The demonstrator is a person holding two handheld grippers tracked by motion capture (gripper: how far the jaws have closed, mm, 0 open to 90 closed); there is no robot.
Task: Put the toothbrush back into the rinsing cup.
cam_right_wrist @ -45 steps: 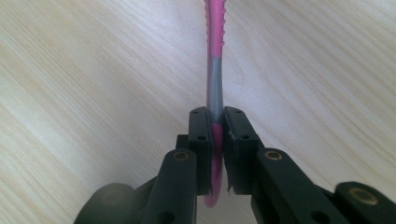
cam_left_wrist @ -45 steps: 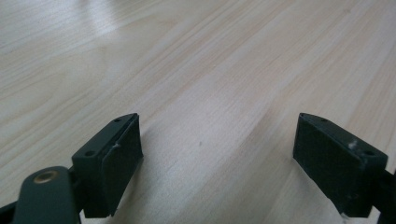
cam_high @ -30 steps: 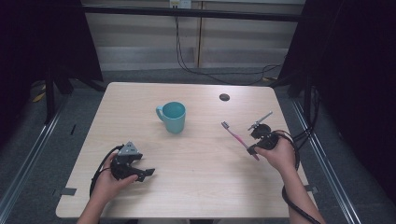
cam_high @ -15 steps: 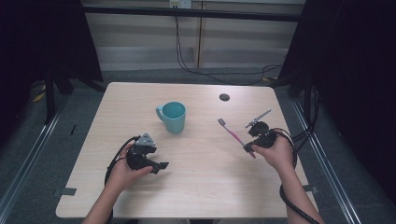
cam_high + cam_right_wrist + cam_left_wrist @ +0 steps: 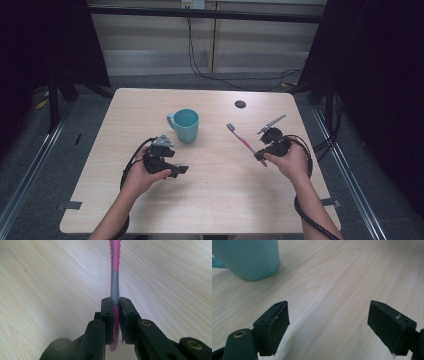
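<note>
Near the middle of the table (image 5: 210,200) stands a teal mug (image 5: 184,125), upright, handle turned to the left in the high view. Its inside looks the same teal all the way down; whether anything is in it cannot be told.

Right of the mug, well apart from it, the right gripper (image 5: 260,155) holds a pink toothbrush (image 5: 241,138). Right gripper view: both black jaws pressed flat against the handle (image 5: 115,312), one on each side, gripping near its butt end, a short pink stub poking out behind the pads. Ahead of the jaws the handle runs grey, then ribbed pink. From above, the brush slants up and away from the gripper toward the mug's side, bristle head foremost, short of the mug.

Just in front of the mug, on the person's side, the left gripper (image 5: 181,171) hovers with its jaws spread wide, bare wood between them. Left gripper view: mug (image 5: 249,258) sits beyond the jaws, off to the left, not touching either.

Beyond the mug, toward the far edge and to the right, a small dark disc (image 5: 240,104) lies on the table.
</note>
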